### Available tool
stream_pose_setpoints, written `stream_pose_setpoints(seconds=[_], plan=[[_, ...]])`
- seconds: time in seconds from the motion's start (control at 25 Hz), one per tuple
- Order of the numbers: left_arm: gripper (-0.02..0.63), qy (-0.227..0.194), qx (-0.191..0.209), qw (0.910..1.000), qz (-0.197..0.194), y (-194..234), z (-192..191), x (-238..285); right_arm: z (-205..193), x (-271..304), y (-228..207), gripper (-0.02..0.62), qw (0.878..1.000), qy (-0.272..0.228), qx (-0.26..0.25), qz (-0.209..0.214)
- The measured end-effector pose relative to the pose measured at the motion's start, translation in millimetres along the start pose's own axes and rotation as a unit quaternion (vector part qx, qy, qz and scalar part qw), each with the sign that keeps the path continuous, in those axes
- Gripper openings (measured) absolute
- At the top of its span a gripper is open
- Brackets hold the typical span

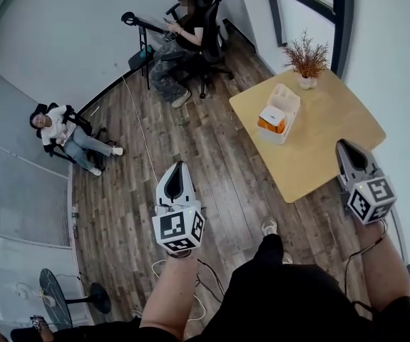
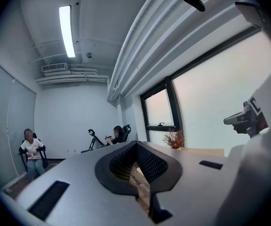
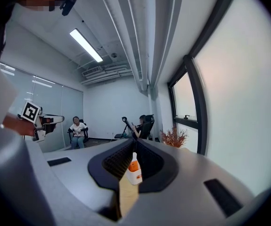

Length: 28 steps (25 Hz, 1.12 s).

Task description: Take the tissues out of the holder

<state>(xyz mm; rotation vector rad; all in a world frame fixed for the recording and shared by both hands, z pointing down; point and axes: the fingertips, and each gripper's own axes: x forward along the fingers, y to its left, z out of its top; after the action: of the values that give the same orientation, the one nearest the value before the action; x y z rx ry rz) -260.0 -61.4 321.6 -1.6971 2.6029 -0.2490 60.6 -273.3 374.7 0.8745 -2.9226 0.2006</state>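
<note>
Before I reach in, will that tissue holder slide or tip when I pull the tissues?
It will probably slide: the holder looks like a light, white open box resting on the smooth table. Tipping seems less likely, since it looks low and long. The tissues look like a soft pack and may drag it along.

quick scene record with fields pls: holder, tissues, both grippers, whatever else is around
table: light wood, at the right of the head view
tissue holder: white, standing on the table
tissues: orange-and-white pack in the holder
plant: dried sprigs in a small pot, at the table's far end
left gripper: jaws together, empty, over the wood floor
right gripper: jaws together, empty, aimed at the holder, apart from it
people: one seated at left, one seated at the back
progress: tissues not yet touched
</note>
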Motion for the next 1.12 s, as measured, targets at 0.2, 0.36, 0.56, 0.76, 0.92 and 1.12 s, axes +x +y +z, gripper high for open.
stream_pose_setpoints(seconds=[0.2, 0.36, 0.56, 0.76, 0.92, 1.12], plan=[[0.005, 0.002, -0.007, 0.9997, -0.023, -5, -6, 52, -1, 33, -12, 0.008, 1.0, 0.017, -0.004, -0.009], [0.005, 0.008, -0.006, 0.999, -0.043, -2, -12, 90, 3, 66, -16, 0.008, 1.0, 0.024, -0.005, -0.014], [0.005, 0.013, -0.008, 0.9977, -0.066, 8, -21, 136, 3, 111, -10, 0.008, 0.999, 0.037, -0.007, -0.016], [0.005, 0.016, -0.007, 0.9957, -0.091, 13, -32, 173, 0, 143, -2, 0.008, 0.998, 0.053, -0.009, -0.021], [0.005, 0.025, -0.016, 0.9941, -0.105, 7, -47, 196, -9, 162, 1, 0.008, 0.998, 0.063, -0.023, -0.016], [0.005, 0.039, -0.023, 0.9925, -0.113, -2, -65, 211, -24, 182, 5, 0.008, 0.996, 0.086, -0.03, 0.004]])
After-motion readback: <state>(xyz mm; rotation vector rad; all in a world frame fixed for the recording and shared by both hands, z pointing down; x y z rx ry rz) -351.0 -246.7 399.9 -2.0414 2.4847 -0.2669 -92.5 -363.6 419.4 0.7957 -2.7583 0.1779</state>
